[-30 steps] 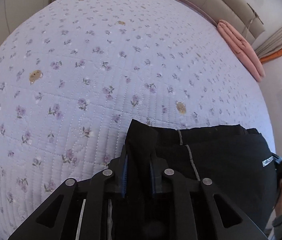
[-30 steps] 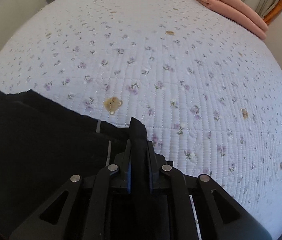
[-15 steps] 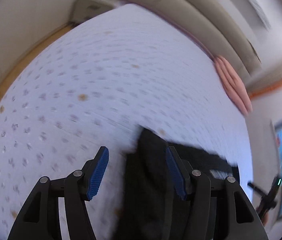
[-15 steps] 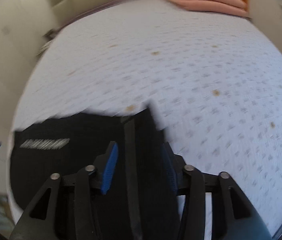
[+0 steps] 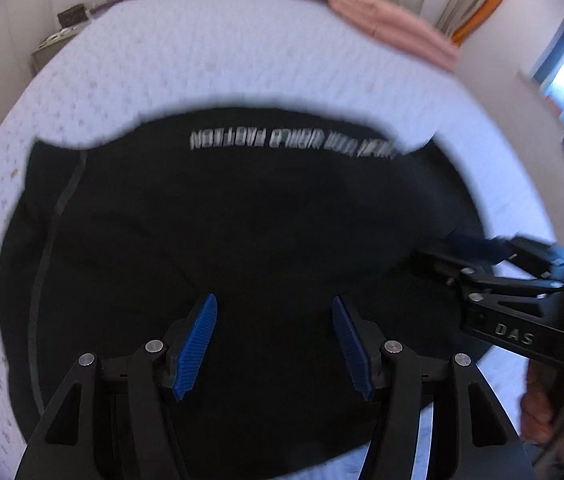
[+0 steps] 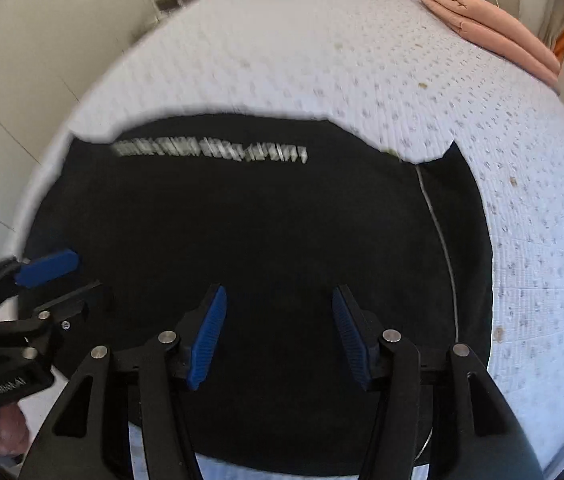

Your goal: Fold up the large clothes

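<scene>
my left gripper (image 5: 274, 344) has its blue pads wide apart, and nothing is between them. my right gripper (image 6: 278, 340) is the same, pads apart with nothing in them. both have just been opening. each one hangs above the black top (image 5: 242, 220). the black top lies flat on the bed cover (image 6: 361, 60), with a row of white letters (image 5: 293, 142) near its far edge. the bed cover is pale with little purple flowers. a pink folded blanket (image 6: 489, 28) sits at the far corner of the bed.

Both wrist views overhead, sharing black garment (image 5: 242, 240)
</scene>
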The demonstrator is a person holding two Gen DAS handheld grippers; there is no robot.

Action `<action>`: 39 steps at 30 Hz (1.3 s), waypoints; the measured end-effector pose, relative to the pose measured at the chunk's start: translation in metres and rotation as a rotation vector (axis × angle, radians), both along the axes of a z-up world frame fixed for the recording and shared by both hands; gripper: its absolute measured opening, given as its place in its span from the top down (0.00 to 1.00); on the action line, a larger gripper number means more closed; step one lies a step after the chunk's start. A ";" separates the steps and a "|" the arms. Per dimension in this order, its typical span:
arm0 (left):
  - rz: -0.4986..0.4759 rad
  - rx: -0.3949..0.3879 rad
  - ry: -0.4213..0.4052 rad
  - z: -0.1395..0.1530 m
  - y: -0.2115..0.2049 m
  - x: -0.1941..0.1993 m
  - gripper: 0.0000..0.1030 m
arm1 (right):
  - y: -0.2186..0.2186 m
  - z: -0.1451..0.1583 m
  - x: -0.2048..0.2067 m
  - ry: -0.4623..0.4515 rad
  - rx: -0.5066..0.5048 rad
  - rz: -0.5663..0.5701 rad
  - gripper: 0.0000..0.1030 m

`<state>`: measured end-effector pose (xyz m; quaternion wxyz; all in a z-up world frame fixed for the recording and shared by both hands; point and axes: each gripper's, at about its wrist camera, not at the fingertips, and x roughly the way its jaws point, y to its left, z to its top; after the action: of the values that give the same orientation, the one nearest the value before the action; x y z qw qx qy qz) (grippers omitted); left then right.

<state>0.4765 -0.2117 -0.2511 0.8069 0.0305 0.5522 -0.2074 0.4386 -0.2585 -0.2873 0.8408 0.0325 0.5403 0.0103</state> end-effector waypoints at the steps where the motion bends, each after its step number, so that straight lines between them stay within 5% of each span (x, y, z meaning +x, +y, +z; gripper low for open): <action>1: 0.000 0.013 0.009 -0.005 -0.001 0.000 0.40 | 0.002 -0.015 0.002 0.042 0.000 -0.009 0.40; 5: 0.024 0.052 0.035 -0.030 -0.003 0.010 0.39 | 0.005 -0.050 0.009 0.090 0.005 -0.018 0.39; 10: 0.000 0.078 0.018 -0.027 -0.009 0.004 0.31 | 0.006 -0.052 0.011 0.100 0.019 -0.013 0.39; 13: -0.013 0.032 0.009 -0.005 0.000 -0.002 0.31 | -0.001 -0.032 0.009 0.094 0.075 -0.005 0.39; 19: 0.077 -0.016 -0.104 0.039 0.045 -0.020 0.31 | -0.017 0.027 0.015 -0.092 0.053 -0.054 0.39; 26: 0.221 0.032 0.014 -0.016 0.099 -0.012 0.30 | -0.037 -0.049 0.054 0.069 0.134 -0.136 0.44; 31: 0.209 0.056 -0.014 -0.018 0.094 -0.009 0.27 | -0.031 -0.053 0.052 0.050 0.110 -0.124 0.44; 34: 0.195 0.002 0.011 -0.007 0.100 -0.009 0.27 | -0.034 -0.045 0.047 0.048 0.161 -0.110 0.44; 39: 0.179 0.010 -0.022 0.023 0.148 -0.006 0.27 | -0.069 -0.014 0.003 -0.014 0.218 -0.147 0.25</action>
<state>0.4705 -0.0637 -0.2281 0.8280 -0.0126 0.5450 -0.1313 0.4417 -0.3270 -0.3013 0.8346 0.1632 0.5261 0.0074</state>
